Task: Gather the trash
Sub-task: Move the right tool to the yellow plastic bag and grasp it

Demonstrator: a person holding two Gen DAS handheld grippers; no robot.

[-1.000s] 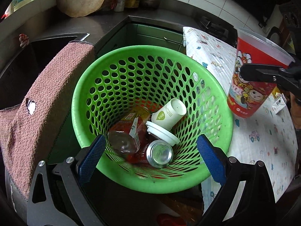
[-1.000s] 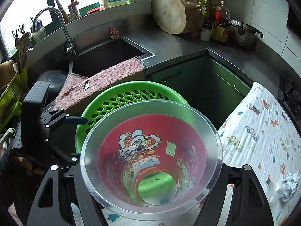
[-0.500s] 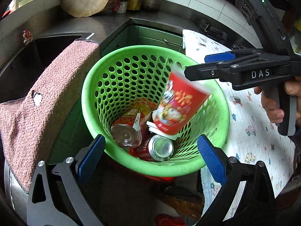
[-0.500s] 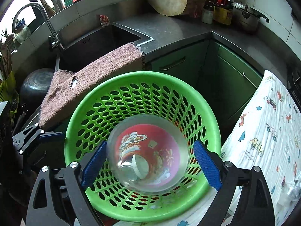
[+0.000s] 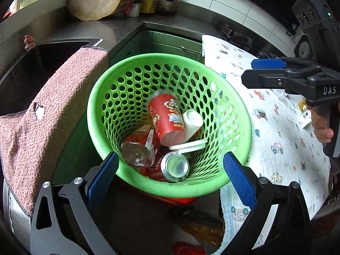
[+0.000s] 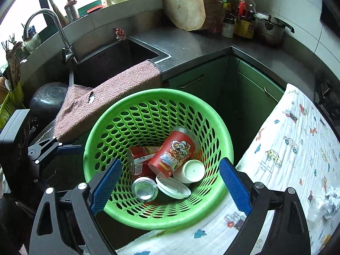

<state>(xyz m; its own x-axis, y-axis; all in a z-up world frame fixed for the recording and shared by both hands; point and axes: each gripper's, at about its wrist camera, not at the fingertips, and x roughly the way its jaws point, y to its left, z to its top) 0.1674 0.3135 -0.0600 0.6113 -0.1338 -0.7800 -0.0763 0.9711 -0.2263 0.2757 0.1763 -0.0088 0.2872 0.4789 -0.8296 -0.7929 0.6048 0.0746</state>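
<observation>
A green perforated basket (image 5: 238, 108) (image 6: 212, 119) holds trash. A red cartoon cup (image 5: 165, 116) (image 6: 172, 155) lies on its side inside, with a white paper cup (image 5: 192, 120) (image 6: 192, 171), a white lid (image 5: 189, 145) (image 6: 173, 187), a drink can (image 5: 175, 166) (image 6: 144, 189) and a red-labelled bottle (image 5: 138, 148) (image 6: 139, 159). My left gripper (image 5: 170, 176) is open and empty above the basket's near rim. My right gripper (image 6: 167, 182) is open and empty over the basket; it also shows in the left wrist view (image 5: 267, 72) at the right.
A pink towel (image 5: 53, 114) (image 6: 110, 97) hangs over the sink edge (image 6: 119, 59) beside the basket. A table with a cartoon-print cloth (image 5: 282, 144) (image 6: 286, 155) stands to the right, with crumpled paper (image 6: 327, 201) on it. Bottles and a pot (image 6: 269, 29) stand on the far counter.
My right gripper opened and let go of the red cup, which fell into the basket and now lies on its side. The right gripper then drew back to the right.
</observation>
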